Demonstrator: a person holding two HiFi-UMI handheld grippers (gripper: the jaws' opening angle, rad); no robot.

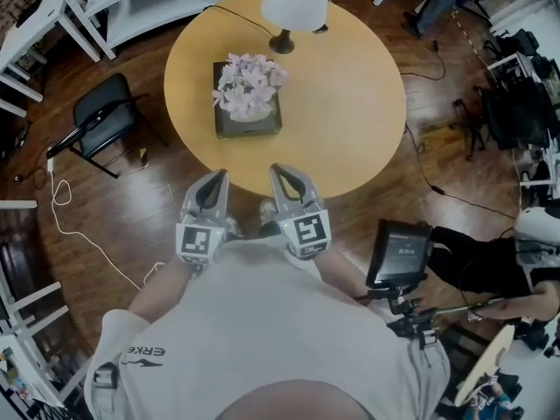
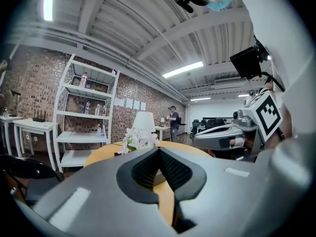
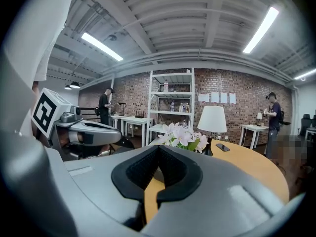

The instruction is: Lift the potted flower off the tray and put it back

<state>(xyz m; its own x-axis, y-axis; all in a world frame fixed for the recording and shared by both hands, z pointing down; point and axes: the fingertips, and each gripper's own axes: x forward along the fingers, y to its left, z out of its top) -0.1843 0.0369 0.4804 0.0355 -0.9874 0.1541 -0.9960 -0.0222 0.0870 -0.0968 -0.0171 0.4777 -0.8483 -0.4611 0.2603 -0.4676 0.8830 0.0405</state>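
In the head view, the blossoms of the potted flower covered its pot entirely, and only the left and near borders of the tray showed. The lamp at the far edge of the table was cut off by the picture's top edge. Its shade hid most of the stem and nearly all of a small dark object beside it. The hands holding the left gripper and the right gripper could not be made out behind the grippers' own bodies. In the left gripper view, that gripper's body masked the pot and most of the tray. Items on the white shelf were too small to identify.
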